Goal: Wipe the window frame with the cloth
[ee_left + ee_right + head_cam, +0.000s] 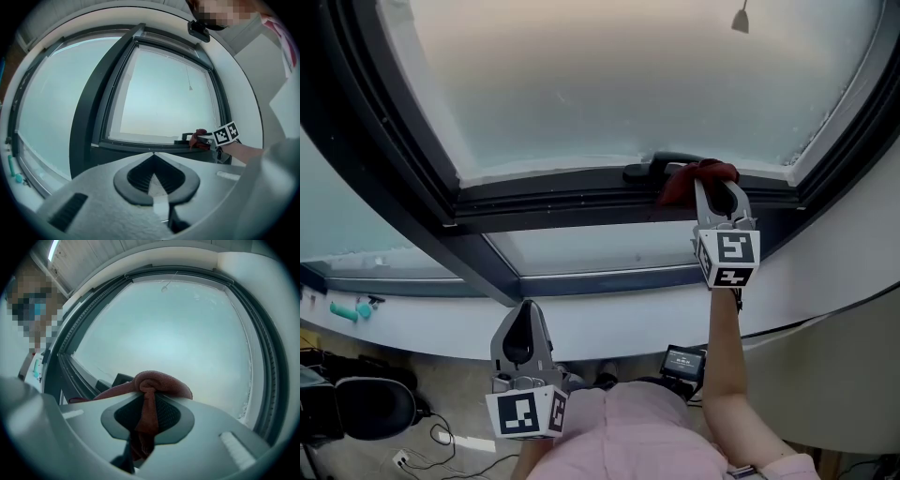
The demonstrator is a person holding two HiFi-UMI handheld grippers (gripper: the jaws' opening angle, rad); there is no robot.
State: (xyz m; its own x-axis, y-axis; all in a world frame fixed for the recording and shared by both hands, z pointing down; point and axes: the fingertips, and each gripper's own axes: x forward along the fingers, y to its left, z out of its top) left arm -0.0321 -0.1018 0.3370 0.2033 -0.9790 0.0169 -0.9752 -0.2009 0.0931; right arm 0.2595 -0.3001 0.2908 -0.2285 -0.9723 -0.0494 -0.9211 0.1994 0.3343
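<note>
I recorded my right gripper [149, 398] clamped on the red cloth [161, 380]. A fold was pinched between its pads, and the bunched remainder bulged past the tips. The cloth lay against the lower rail of the dark window frame [553, 202], right at the end of the black handle [642, 172]. My left gripper [153, 155] was held low, well apart from the frame, by the white sill [619, 314]. Its jaws were pressed together with nothing between them.

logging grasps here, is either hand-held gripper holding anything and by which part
The right hand-held gripper pinches the red cloth by a bunched fold, with a wad bulging past its tips. The left hand-held gripper is shut and holds nothing.
</note>
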